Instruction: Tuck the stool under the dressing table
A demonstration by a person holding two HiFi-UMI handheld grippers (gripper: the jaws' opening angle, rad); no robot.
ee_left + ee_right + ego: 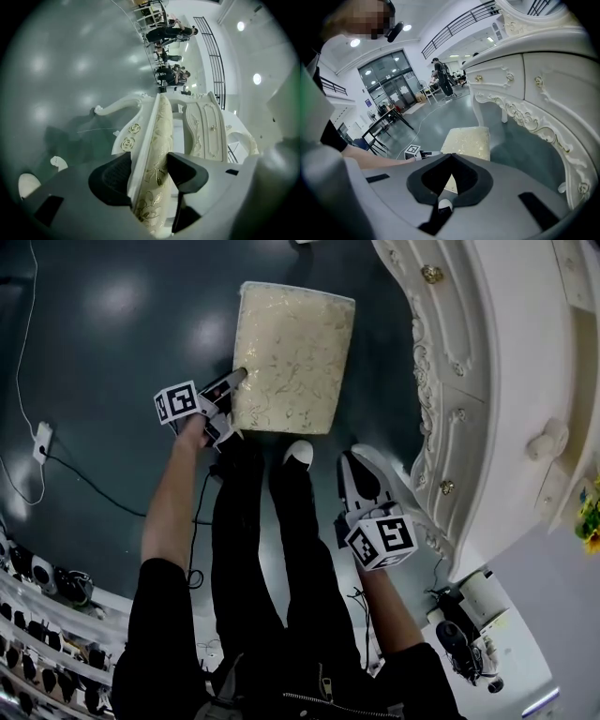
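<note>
**A:** Where does the stool (292,357) stand?

**B:** It stands on the dark floor (112,352), just beyond your white-toed shoe (298,454). It is left of the dressing table (506,381) and apart from it, not under it. Its cream cushion faces up.

**A:** And my left gripper (232,407)?

**B:** You have it at the stool's near left corner. Its jaws straddle the seat edge, one pad against the white frame below and the other on the patterned cushion above. They are pinching the seat between them.

**A:** What about my right gripper (354,465)?

**B:** You hold it near your right leg, close to the dressing table's carved front and pointing down toward the floor. Its jaws are pressed together at the tips with nothing between them. It is well apart from the stool.
</note>
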